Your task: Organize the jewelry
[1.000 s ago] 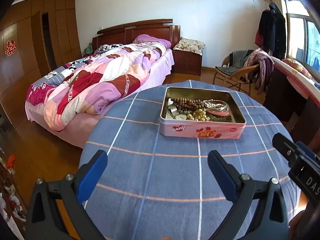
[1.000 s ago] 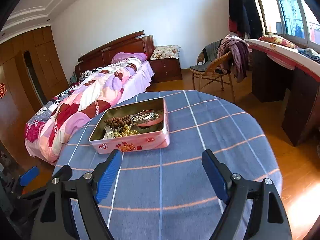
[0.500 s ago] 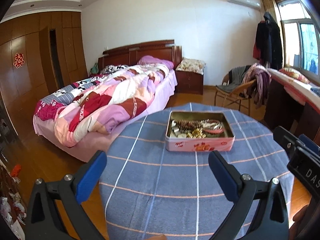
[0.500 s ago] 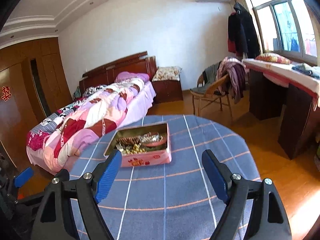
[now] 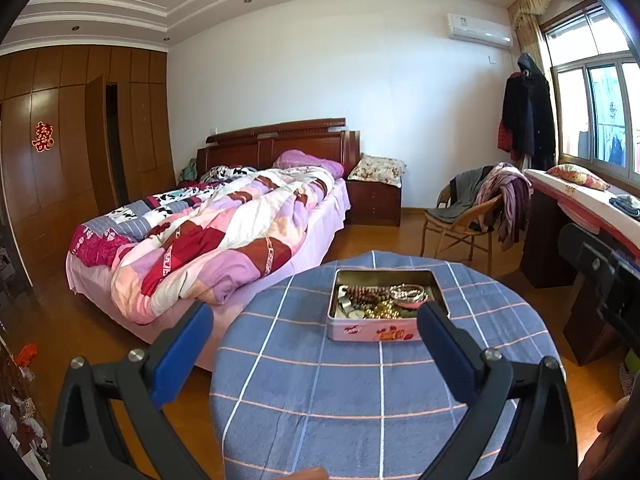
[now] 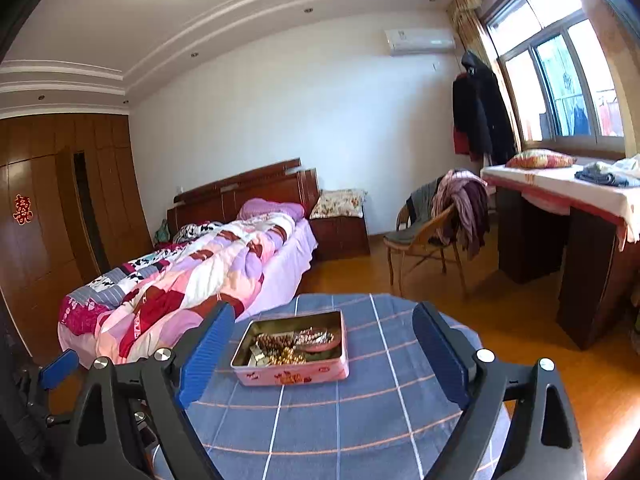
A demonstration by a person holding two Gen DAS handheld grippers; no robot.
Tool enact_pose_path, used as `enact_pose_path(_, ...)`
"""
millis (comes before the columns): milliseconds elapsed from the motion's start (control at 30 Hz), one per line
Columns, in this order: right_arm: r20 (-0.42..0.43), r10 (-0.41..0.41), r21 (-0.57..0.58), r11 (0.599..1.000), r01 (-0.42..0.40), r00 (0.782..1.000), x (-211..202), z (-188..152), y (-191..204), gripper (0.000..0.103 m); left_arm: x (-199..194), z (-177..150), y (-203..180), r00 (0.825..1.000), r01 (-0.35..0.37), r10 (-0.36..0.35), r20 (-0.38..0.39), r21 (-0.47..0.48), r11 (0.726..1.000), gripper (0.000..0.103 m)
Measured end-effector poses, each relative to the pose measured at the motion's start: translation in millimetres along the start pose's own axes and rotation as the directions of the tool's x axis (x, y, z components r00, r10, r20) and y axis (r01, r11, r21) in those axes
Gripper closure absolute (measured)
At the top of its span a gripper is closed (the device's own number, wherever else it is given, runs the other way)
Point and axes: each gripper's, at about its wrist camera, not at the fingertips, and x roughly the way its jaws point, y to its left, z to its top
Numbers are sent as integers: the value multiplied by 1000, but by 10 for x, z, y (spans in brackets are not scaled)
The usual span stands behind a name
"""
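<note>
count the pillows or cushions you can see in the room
3. A purple pillow at the head of the bed, a floral one on the nightstand, and a patterned one on the window-side surface. Others may hide under the quilt.

White-walled bedroom with a quilted bed (image 5: 224, 232), wooden wardrobe (image 5: 60, 152), chair (image 5: 460, 220), sunlit window (image 6: 560, 76).

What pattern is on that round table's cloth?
The tablecloth is blue with a grid of white and pinkish-orange lines, seen best in the left wrist view.

Jewelry pieces (image 5: 383, 301) too small to distinguish
</note>
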Motion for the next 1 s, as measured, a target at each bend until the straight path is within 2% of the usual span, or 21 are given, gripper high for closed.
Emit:
enact_pose_path(100, 29, -6, 0, 1000, 6, 1000, -71, 28, 7, 11, -39, 31, 5, 1000, 4, -4, 21, -3, 1000, 0)
enact_pose_path(333, 39, -10, 4, 1000, 10, 999, -105, 34, -16, 10, -91, 60, 6, 999, -3, 3, 49, -2, 1000, 0)
enact_pose_path(1000, 58, -38, -40, 998, 40, 998, -119, -27, 40, 10, -101, 66, 0, 999, 4, -4, 54, -7, 1000, 0)
